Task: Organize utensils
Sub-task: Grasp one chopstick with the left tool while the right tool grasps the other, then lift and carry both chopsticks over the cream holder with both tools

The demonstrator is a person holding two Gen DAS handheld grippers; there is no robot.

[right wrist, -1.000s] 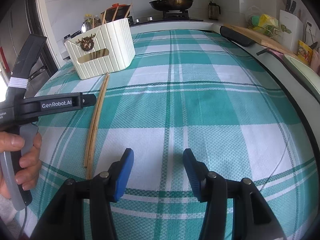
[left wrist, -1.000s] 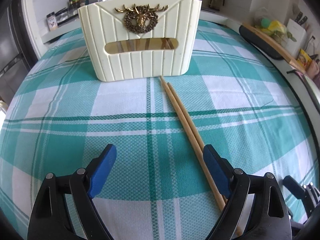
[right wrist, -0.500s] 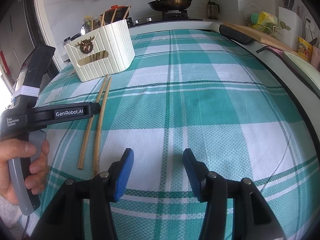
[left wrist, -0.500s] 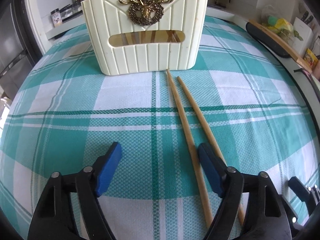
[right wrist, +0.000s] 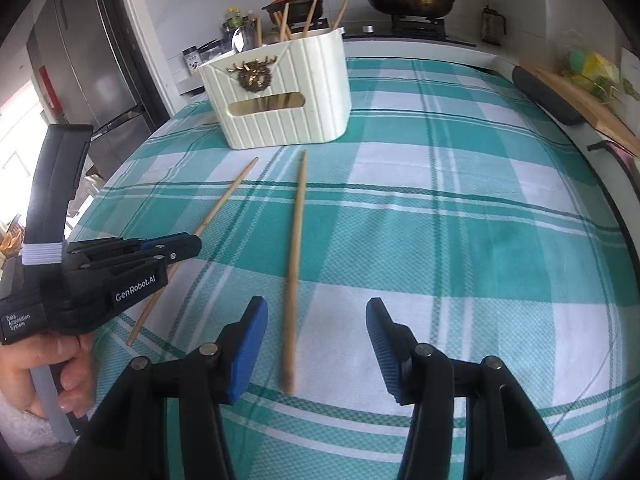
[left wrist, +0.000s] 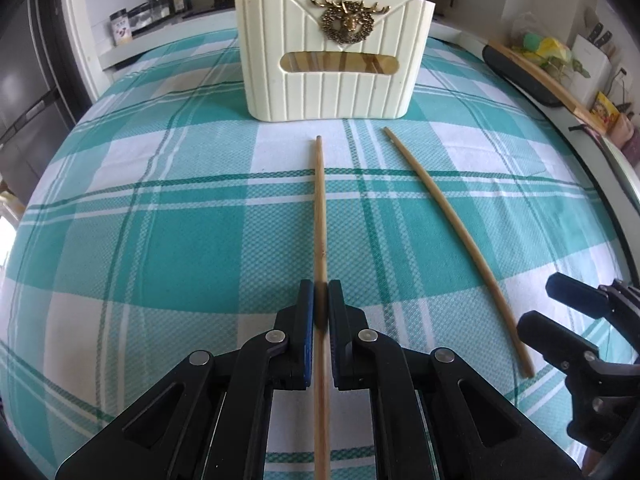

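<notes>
Two wooden chopsticks lie on the teal checked cloth in front of a cream utensil holder (left wrist: pixel 332 92) with a brass stag badge. My left gripper (left wrist: pixel 321 292) has its jaws closing tight on the left chopstick (left wrist: pixel 319 208), and the blue pads press on its near part. The right chopstick (left wrist: pixel 452 236) lies apart from it, angled right. In the right wrist view that chopstick (right wrist: pixel 296 240) runs in between the fingers of my right gripper (right wrist: pixel 316 312), which is open and touches nothing. The left gripper (right wrist: pixel 192 244) grips its chopstick (right wrist: pixel 228 196) there. The holder (right wrist: pixel 288 120) contains several upright sticks.
A person's hand (right wrist: pixel 48 364) holds the left gripper's handle. Behind the table a counter carries a pan (right wrist: pixel 408 0), a red-lidded pot (right wrist: pixel 296 0) and jars. A cutting board (left wrist: pixel 536 76) lies along the table's right edge, and a fridge (right wrist: pixel 84 64) stands at left.
The left gripper's jaws went from wide open to shut on the left chopstick. The two chopsticks have spread apart. The right gripper shifted left, so the other chopstick now lies between its fingers.
</notes>
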